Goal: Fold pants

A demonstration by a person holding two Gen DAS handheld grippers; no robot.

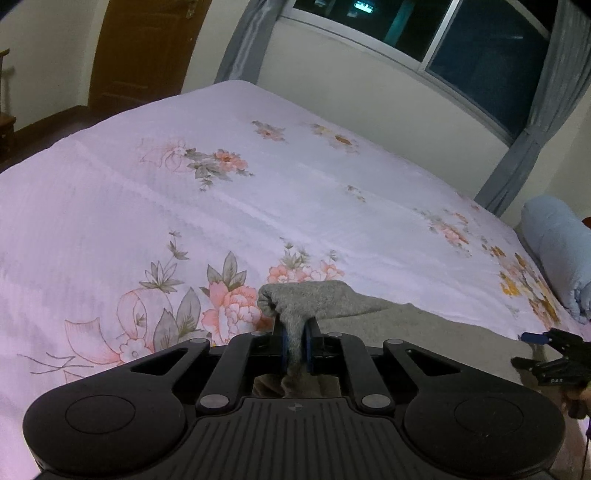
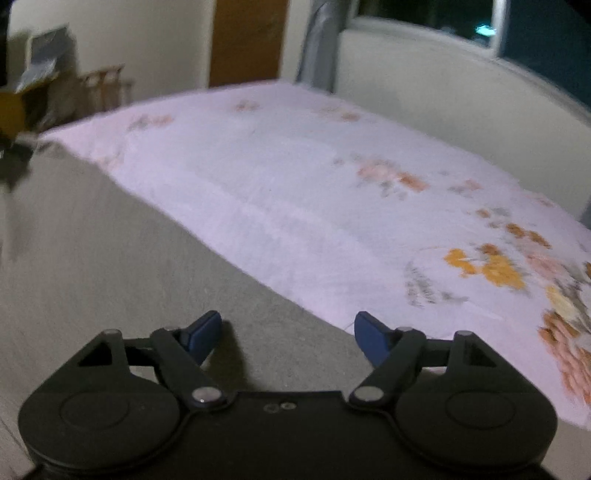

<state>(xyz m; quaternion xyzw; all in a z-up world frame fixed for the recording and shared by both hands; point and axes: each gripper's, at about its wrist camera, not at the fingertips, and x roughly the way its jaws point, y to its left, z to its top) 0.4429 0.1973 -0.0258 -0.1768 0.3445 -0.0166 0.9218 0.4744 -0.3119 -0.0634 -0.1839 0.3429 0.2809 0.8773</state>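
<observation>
Grey pants [image 1: 332, 299] lie on a bed with a pale pink floral sheet [image 1: 221, 206]. My left gripper [image 1: 296, 341] is shut on a bunched corner of the pants, with cloth squeezed between its blue pads. The rest of the pants stretches away to the right. In the right wrist view the pants [image 2: 110, 258] spread flat under and left of my right gripper [image 2: 288, 332], which is open and empty just above the cloth. The right gripper also shows at the right edge of the left wrist view [image 1: 550, 350].
A light blue rolled pillow [image 1: 557, 251] lies at the bed's far right. A wall with a window [image 1: 443, 33] and grey curtains runs behind the bed. A brown door [image 1: 144, 48] stands at the back left. Furniture and boxes [image 2: 44, 85] stand beyond the bed's left side.
</observation>
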